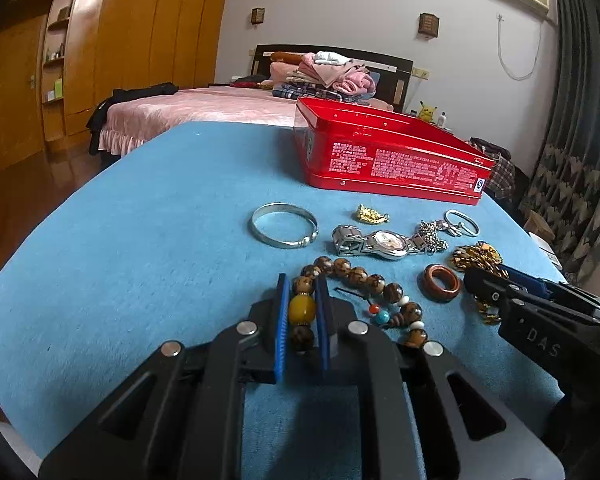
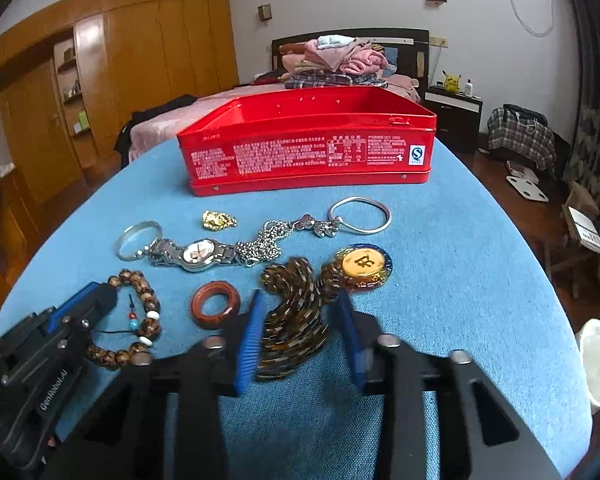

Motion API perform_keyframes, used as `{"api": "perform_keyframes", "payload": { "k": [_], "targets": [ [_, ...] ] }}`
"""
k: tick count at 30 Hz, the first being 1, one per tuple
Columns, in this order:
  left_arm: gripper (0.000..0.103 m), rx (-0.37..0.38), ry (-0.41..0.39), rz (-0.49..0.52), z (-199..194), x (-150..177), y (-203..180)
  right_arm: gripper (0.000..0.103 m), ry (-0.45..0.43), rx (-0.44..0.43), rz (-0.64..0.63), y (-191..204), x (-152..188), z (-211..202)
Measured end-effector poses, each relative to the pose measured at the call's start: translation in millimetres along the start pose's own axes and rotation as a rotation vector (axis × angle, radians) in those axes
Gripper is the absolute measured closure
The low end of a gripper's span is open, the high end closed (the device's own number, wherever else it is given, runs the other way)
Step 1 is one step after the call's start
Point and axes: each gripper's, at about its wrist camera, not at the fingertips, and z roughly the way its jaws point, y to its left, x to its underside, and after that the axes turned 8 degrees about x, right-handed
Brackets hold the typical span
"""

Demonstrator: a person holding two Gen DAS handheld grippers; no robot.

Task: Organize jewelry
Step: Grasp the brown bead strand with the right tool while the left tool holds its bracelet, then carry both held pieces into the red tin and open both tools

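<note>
In the left wrist view, the left gripper (image 1: 302, 312) is seen pressed together on the wooden bead bracelet (image 1: 364, 286), its blue pads pinching the strand at the large amber bead, while the rest of the loop lies on the blue tablecloth (image 1: 140, 240). The open red tin (image 1: 388, 160) stands well beyond, past the watch (image 1: 380, 242) and the silver bangle (image 1: 284, 226). For a clean lift, the strand is best raised straight up until the hanging beads clear the neighbouring brown ring (image 1: 441, 282). In the right wrist view, the right gripper (image 2: 300, 334) is placed around the coiled amber-and-gold chain (image 2: 294, 320); the left pad appears to touch the coil, but a gap shows at the right pad, so no grip is judged yet. The gold medallion (image 2: 364, 266) should not be dragged.
</note>
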Motion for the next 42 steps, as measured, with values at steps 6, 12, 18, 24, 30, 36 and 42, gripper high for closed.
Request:
{"api": "perform_keyframes", "payload": {
  "k": [6, 12, 18, 24, 30, 36, 42],
  "targets": [
    [0.092, 0.006, 0.008, 0.007, -1.0, -0.5, -0.5, 0.079, 0.020, 0.004, -0.029, -11.8, 6.4, -12.3],
    [0.091, 0.009, 0.023, 0.010, 3.5, -2.6, -1.8, 0.067, 0.010, -0.028, 0.011, -17.2, 2.7, -6.7],
    [0.084, 0.017, 0.028, 0.013, 5.7, -2.8, -3.2, 0.068, -0.002, -0.010, 0.011, -14.4, 0.8, 1.4],
    [0.092, 0.022, 0.022, 0.016, 7.4, -1.7, -3.8, 0.080, -0.011, -0.018, 0.020, -18.0, 3.6, -2.4],
    [0.092, 0.061, -0.015, -0.006, -0.5, -7.6, -3.3, 0.082, -0.021, -0.036, 0.007, -18.8, -3.9, -15.8],
    [0.092, 0.102, -0.075, 0.005, -15.8, -29.5, -12.4, 0.082, -0.057, -0.077, 0.023, -27.7, -26.1, -36.3],
    [0.092, 0.128, -0.124, 0.015, -25.7, -50.2, -23.0, 0.082, -0.088, -0.110, 0.032, -32.3, -47.6, -47.3]
  ]
}}
